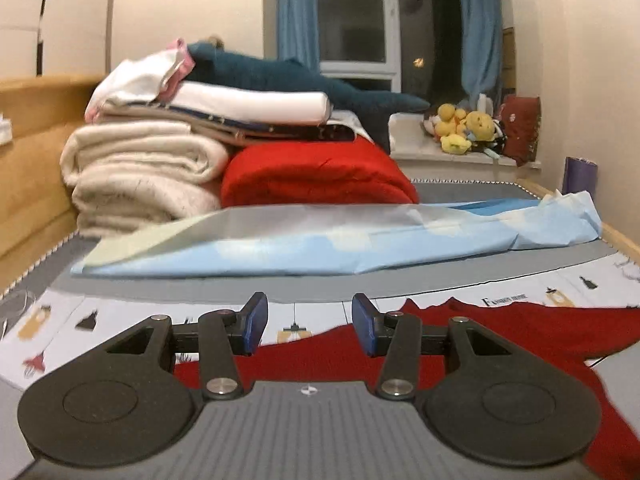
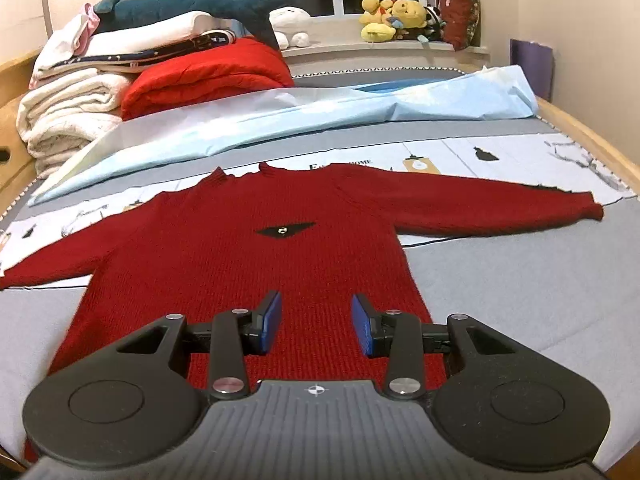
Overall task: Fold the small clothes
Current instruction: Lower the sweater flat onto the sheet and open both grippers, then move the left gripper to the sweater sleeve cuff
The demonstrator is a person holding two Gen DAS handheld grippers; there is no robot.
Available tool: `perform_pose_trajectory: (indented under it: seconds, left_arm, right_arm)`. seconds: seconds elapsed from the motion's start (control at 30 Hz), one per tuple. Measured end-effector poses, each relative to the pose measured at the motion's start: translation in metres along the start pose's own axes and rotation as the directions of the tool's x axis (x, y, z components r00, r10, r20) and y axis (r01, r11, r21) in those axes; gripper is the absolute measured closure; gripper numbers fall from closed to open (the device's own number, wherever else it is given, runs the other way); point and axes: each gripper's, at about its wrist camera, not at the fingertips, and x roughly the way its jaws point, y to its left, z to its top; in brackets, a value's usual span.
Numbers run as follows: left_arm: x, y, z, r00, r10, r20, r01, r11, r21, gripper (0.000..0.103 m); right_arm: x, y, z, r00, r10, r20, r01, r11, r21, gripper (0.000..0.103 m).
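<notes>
Lying flat on the bed (image 2: 520, 280), front up, the red sweater (image 2: 240, 264) has both sleeves spread wide and its collar toward the window — a layout that, I judge, leaves every edge free to be pinched, so folding has not yet begun. The hem end is nearest the right gripper (image 2: 316, 326), which hovers over the lower body with its jaws apart and nothing between them. The left gripper (image 1: 310, 324) sits low over the sweater's left side, jaws likewise apart and empty; a sleeve or shoulder edge shows red just past its tips. That placement suits a first fold of one side toward the middle, though which side comes first cannot be told.

Beyond the collar a long light-blue sheet (image 2: 320, 116) lies across the bed, near the sweater but apart from it. Farther back are a red quilt (image 2: 208, 72) and a stack of white blankets (image 2: 68, 112) topped by a plush shark (image 2: 192, 4). Small plush toys (image 2: 396, 16) crowd the windowsill.

Nothing rests on the sweater itself. The right sleeve cuff (image 2: 592, 212) reaches close to the bed's wooden side — the likeliest place for a gripper to be cramped.
</notes>
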Motion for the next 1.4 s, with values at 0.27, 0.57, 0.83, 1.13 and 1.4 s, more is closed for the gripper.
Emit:
perform_pose_trajectory:
  seconds: [0.27,0.57,0.83,1.13,1.4]
  left_arm:
    - [0.058,0.026,-0.018,0.989,0.005,-0.145,-0.02,0.995,-0.102,0.055]
    - [0.096,0.102,-0.038,0.947,0.088,-0.309,-0.182,0.939,-0.291,0.055]
    - [0.123,0.161,-0.078,0.897,0.126,-0.424,-0.315,0.855,-0.412,0.094]
    - [0.131,0.213,-0.113,0.908,0.044,-0.417,-0.349,0.63,-0.694,0.088]
    - [0.148,0.237,-0.142,0.868,0.054,-0.493,-0.45,0.506,-0.736,0.071]
  right_arm:
    - [-0.006,0.013,0.03,0.997,-0.054,0.049,0.058,0.995,-0.078,0.063]
    - [0.022,0.084,0.135,0.98,0.103,0.168,-0.096,0.994,-0.052,0.062]
    - [0.086,0.088,0.113,0.983,0.179,0.034,-0.179,0.984,0.013,0.065]
    - [0.12,0.077,0.098,0.979,0.204,0.019,-0.203,0.978,-0.041,0.08]
    - [0.145,0.07,0.098,0.974,0.212,-0.08,-0.217,0.975,-0.05,0.079]
